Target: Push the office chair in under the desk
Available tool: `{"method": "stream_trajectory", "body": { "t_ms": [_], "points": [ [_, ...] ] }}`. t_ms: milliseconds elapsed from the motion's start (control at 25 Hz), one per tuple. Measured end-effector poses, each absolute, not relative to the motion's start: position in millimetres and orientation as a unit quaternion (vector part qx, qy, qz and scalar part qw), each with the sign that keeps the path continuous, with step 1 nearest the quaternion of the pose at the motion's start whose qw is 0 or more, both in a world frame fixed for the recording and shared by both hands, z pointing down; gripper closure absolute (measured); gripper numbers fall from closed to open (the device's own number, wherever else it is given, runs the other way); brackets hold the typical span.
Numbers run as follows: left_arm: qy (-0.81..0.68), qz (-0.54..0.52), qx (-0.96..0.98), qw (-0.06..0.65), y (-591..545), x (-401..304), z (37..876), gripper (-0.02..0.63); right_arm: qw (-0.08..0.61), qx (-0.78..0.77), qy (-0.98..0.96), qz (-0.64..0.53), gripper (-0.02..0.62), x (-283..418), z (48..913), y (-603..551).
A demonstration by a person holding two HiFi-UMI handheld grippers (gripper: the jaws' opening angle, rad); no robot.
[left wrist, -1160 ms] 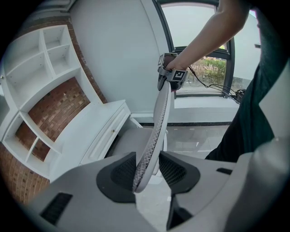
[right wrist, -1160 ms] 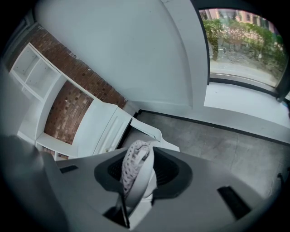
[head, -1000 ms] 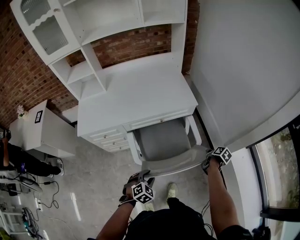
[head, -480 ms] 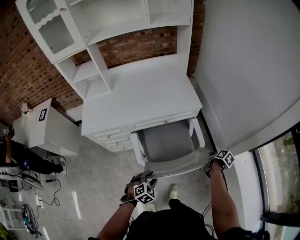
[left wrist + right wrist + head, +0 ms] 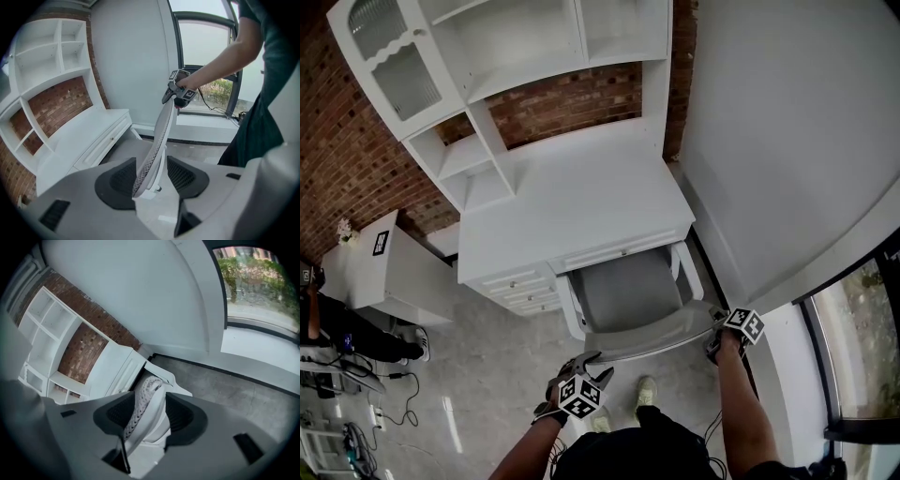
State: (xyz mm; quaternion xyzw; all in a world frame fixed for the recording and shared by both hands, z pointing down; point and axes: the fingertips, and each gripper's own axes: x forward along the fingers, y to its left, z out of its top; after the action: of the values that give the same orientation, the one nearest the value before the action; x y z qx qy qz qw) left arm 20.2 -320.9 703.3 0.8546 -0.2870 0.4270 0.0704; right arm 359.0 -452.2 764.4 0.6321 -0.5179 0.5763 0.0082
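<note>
starting with the biggest thing, the desk (image 5: 572,202) stands white against the brick wall. the office chair (image 5: 628,286) sits in its knee opening beside the drawers. the front of the grey seat is already below the desk edge, while the rear of the seat is outside it. we judge that the push is almost or fully done, and that the step in hand is to let go without disturbing the chair.

the backrest (image 5: 652,333) runs across in front of us, and we are at its two ends. the left gripper (image 5: 589,360) has the left end between its jaws, and the right gripper (image 5: 717,323) has the right end. both pairs of jaws have just been opening. they stand apart now, and in each gripper view the mesh edge lies loose between the pads, so nothing is clamped.

to do this well, we should have both pads free of the mesh before we draw back. then we pull each gripper straight along its own jaws, both together. if one pad catches the mesh, the chair may roll out again or swivel to one side.
</note>
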Motion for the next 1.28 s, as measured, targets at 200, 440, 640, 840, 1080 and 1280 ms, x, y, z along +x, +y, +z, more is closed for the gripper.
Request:
{"method": "stream_trajectory", "body": {
  "t_ms": [200,440,640,840,1080,1280],
  "points": [
    [-0.299,0.356,0.878,0.110,-319.0,24.8,675.4,0.408,0.010,0.645,-0.529,0.552,0.410,362.1,745.3,-435.1],
    [-0.317,0.264,0.891,0.190,-328.3,29.3,644.6,0.408,0.041,0.662,-0.556,0.500,0.428,350.9,714.1,-410.9],
    [-0.340,0.190,0.886,0.250,-343.9,20.3,619.7,0.423,0.065,0.662,-0.597,0.448,0.465,327.4,683.7,-398.0],
    [-0.370,0.128,0.873,0.292,-359.8,6.9,589.2,0.461,0.048,0.638,-0.655,0.402,0.523,288.8,641.5,-394.8],
    [-0.416,0.064,0.859,0.292,-380.4,-12.7,535.4,0.546,0.045,0.594,-0.728,0.338,0.568,230.1,584.8,-393.5],
    [-0.453,0.035,0.852,0.260,-382.0,-25.4,495.0,0.569,0.046,0.561,-0.781,0.273,0.575,181.4,539.1,-392.8]
  ]
}}
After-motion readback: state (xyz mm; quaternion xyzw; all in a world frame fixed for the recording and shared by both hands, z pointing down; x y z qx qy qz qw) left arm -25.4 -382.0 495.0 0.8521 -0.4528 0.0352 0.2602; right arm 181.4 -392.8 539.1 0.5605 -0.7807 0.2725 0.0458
